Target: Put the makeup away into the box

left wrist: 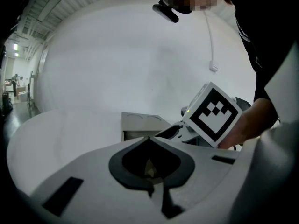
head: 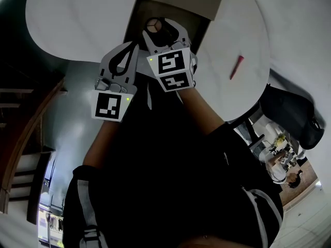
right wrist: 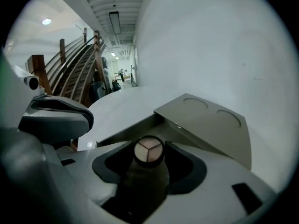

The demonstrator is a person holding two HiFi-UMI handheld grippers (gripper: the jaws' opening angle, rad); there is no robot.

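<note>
While right tool [right wrist: 148,158] grips compact [right wrist: 148,150], only head view shows red stick [head: 236,67]

Round compact [right wrist: 149,151], three beige wedges on its face, sat clamped in right tool [head: 161,32], at mouth of open beige box [right wrist: 210,120]. Thin red stick [head: 236,67] lay on white surface [head: 77,25], apart from box.

text: none readable; marker cube [head: 172,68]: coded squares only, apparently
</note>
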